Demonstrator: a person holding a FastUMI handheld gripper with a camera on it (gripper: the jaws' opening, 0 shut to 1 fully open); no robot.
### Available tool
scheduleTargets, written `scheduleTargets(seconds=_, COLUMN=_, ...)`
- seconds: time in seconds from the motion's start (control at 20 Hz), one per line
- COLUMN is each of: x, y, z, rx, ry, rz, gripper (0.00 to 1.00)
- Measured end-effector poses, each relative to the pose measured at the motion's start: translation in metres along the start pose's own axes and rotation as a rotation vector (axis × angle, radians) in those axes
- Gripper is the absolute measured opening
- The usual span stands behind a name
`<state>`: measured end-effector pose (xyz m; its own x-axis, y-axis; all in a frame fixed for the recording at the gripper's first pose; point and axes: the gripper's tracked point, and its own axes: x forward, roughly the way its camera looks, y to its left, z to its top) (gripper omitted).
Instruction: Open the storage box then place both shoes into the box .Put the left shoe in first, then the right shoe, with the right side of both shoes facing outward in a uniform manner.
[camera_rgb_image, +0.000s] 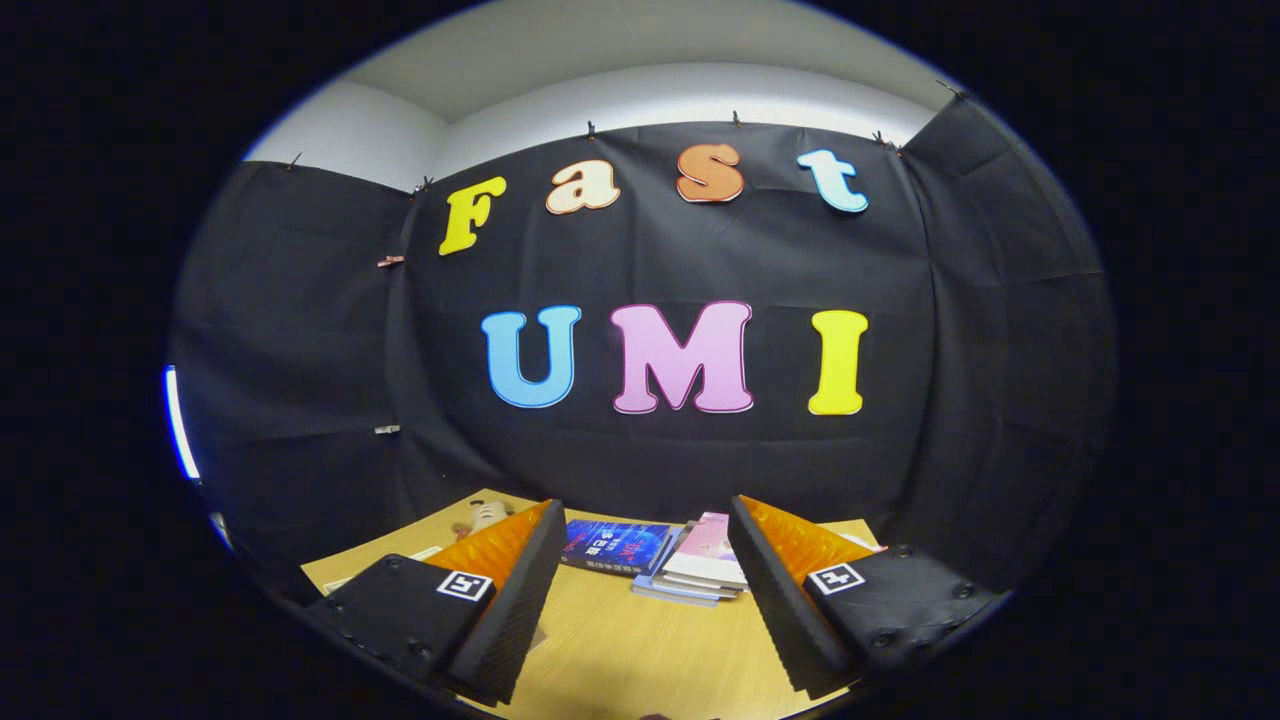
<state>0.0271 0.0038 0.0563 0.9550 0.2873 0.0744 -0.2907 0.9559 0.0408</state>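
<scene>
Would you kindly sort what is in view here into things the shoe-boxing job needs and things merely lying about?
For the job:
- gripper, fingers wide apart, holding nothing

Lying about:
- blue book on the table, beyond the fingers
- stack of books beside it
- small doll-like figure, too small to identify

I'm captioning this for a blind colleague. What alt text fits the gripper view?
The tongs are open over a wooden table, holding nothing. Just beyond them lie a blue book and a small stack of books, with the booth's black cloth wall behind.
</scene>
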Motion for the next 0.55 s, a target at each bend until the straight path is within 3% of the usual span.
scheduleTargets(seconds=0.2, x=-0.0081, y=-0.0159, z=-0.0002, rx=-0.048, ry=-0.022, rz=-0.052, gripper=0.98)
scheduleTargets(seconds=0.55, x=-0.0091, y=-0.0079, z=-0.0037, rx=-0.128, ry=-0.016, rz=-0.045, gripper=0.96)
